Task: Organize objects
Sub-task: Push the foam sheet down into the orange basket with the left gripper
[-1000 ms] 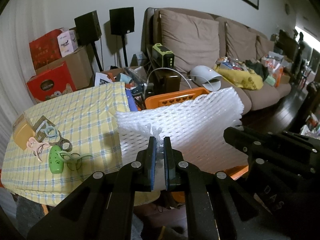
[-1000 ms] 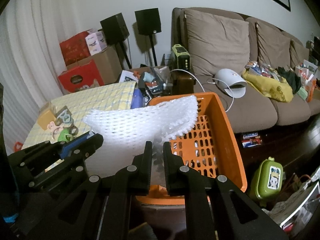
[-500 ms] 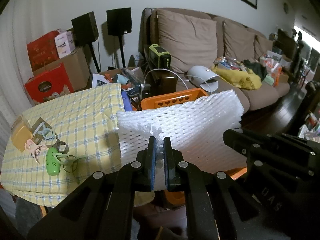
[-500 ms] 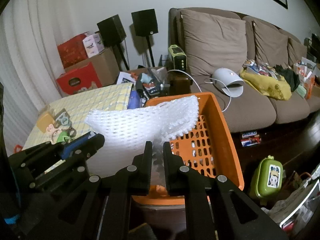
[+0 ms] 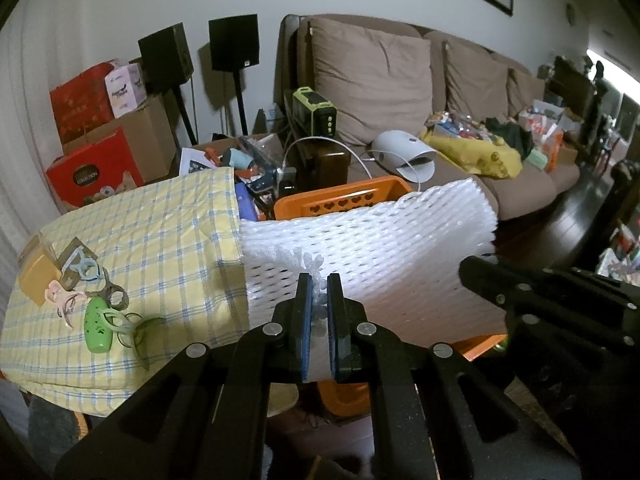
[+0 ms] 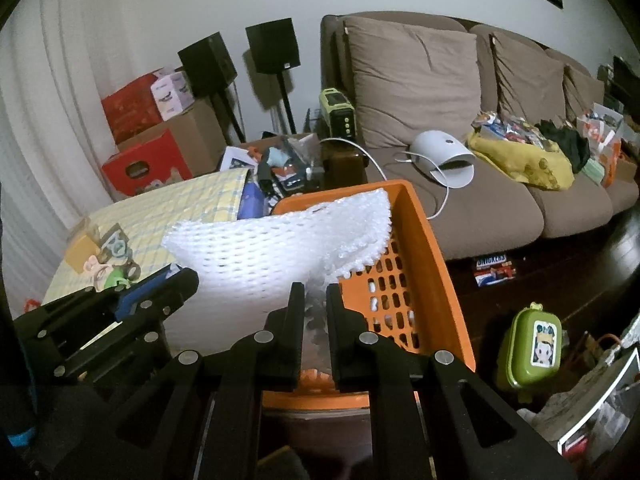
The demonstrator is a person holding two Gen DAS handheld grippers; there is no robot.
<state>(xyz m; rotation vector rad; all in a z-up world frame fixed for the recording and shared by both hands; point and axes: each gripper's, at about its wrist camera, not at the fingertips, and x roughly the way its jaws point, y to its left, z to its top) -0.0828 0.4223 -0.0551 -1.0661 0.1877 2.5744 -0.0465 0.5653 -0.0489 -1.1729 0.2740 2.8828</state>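
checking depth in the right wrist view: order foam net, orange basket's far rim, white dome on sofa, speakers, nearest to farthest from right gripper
1. Foam net, clamped in the right gripper.
2. Basket's far rim, straight ahead.
3. White dome, right, on the sofa seat.
4. Speakers, left, by the wall.

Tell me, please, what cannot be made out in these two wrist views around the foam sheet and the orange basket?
- Basket contents: the white foam sheet covers most of the orange basket in both views.
- Near edge of the sheet: hidden behind the left gripper and right gripper, both clamped on it.
- Small items on the checked cloth: too small to identify in either view.
- The person's hands: out of frame.
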